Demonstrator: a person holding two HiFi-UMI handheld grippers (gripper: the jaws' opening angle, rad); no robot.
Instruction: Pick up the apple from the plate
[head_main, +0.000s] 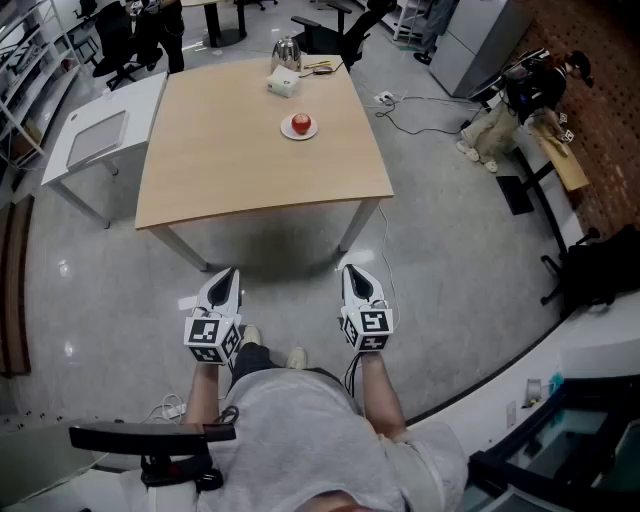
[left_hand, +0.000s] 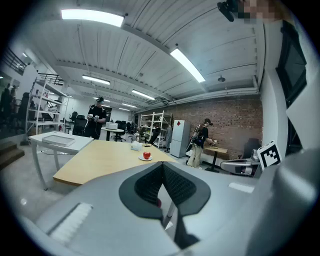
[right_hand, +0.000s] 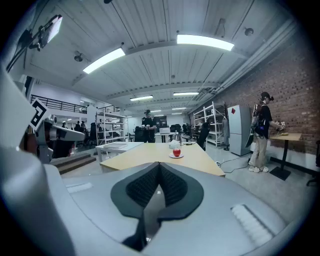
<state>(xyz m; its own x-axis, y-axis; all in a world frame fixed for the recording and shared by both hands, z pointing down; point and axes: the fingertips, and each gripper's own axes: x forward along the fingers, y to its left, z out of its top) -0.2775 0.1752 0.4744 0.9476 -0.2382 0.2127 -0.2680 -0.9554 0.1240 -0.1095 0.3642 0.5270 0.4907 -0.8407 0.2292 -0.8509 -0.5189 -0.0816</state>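
The red apple (head_main: 301, 123) sits on a small white plate (head_main: 313, 132) toward the far side of the wooden table (head_main: 240, 160), too small to tell its stem's direction. The left gripper (head_main: 230, 272) and right gripper (head_main: 352, 270) hang well short of the table, each with jaws closed together on nothing.

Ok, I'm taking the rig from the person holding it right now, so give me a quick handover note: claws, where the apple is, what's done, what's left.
Claws: the left claw is shut and empty; the right claw is shut and empty. Both hang over the floor, short of the near edge of the table.
Things: the apple sits on the plate, on the far half of the table, right of middle.
Done: nothing; the apple is untouched.
Left: step up to the table, open a claw, close it on the apple, lift it off the plate.
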